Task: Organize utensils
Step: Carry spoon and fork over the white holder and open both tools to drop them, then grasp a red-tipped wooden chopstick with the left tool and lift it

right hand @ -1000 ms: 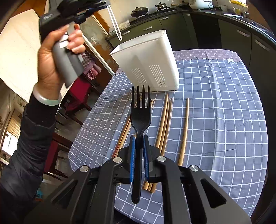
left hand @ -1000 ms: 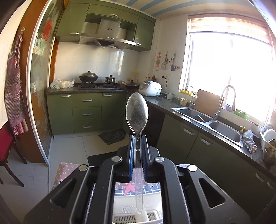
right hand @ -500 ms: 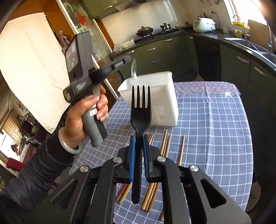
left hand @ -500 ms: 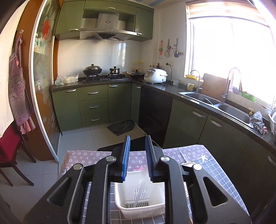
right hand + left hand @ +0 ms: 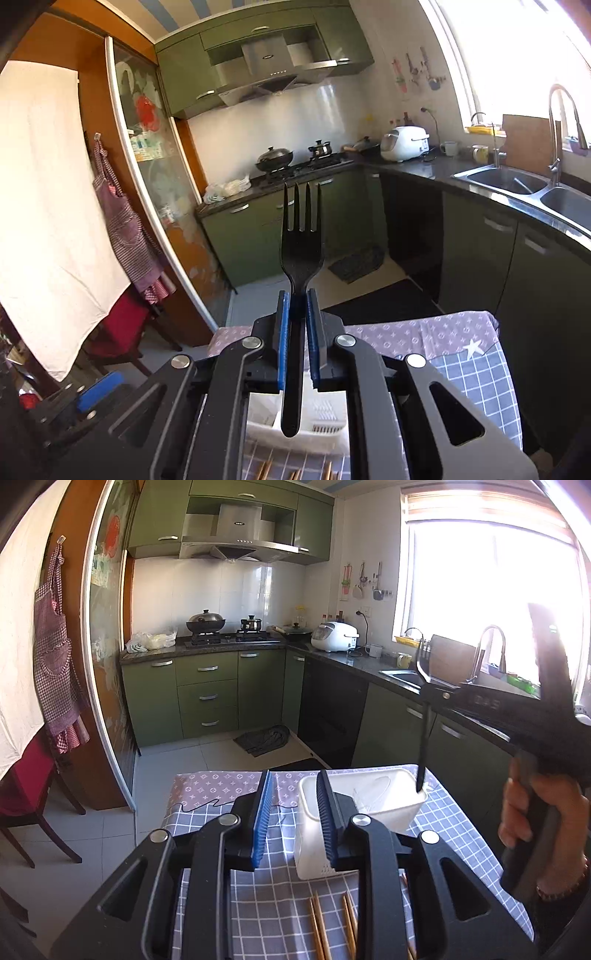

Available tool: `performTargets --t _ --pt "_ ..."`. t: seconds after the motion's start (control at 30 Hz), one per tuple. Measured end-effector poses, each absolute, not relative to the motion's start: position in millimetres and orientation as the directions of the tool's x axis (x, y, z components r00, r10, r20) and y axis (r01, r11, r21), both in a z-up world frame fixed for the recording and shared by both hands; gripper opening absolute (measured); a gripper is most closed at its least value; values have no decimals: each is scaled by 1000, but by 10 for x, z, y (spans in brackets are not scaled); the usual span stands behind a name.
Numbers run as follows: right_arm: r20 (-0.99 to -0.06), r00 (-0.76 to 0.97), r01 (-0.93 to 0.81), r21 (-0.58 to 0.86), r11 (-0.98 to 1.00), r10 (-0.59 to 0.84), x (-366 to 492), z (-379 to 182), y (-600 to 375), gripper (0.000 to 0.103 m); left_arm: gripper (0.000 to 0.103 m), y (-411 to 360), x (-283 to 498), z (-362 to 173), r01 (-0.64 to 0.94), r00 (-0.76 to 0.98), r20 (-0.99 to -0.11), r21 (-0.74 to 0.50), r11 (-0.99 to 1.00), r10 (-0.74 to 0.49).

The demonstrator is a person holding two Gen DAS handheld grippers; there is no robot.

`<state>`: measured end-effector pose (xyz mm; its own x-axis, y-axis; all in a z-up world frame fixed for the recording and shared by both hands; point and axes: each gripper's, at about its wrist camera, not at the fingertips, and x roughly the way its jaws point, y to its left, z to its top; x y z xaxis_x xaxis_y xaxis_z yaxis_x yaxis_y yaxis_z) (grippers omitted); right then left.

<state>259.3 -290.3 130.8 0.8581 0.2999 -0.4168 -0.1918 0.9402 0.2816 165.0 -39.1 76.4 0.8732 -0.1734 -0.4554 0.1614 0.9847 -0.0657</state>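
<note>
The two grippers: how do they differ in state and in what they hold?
The left gripper stands open with nothing between its blue pads; its jaws have just been opening. The right gripper is shut on a black fork, tines up.
The left gripper sits low near the white bin; the right gripper hangs above the bin with the fork's handle pointing down at it.
Both are black with blue pads.

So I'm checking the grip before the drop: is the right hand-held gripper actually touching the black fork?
Touching. The right wrist view shows the right hand-held gripper with both blue pads pressed against the neck of the black fork, no gap either side.
</note>
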Motion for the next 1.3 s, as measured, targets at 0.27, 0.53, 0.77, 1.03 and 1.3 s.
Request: performTargets --t 0.27,0.53,0.77,1.03,1.3 --pt "-459 853 -157 229 961 249 2895 852 -2861 10 24 -242 1464 664 167 849 -501 -51 985 -170" --pt "-513 816 -208 168 964 266 2560 552 -2834 11 24 -269 1492 383 175 757 -629 -66 982 -177" --pt "-533 800 -225 161 961 276 2350 507 -2826 28 25 -321 1448 321 177 712 -686 -28 984 -148" --pt "-518 800 -246 175 953 301 1953 764 -2971 30 32 -414 1450 195 194 632 -760 -37 980 -153" --pt "-717 603 -290 210 934 349 1564 349 -3251 40 39 -576 1739 -313 195 392 -906 -88 977 -160"
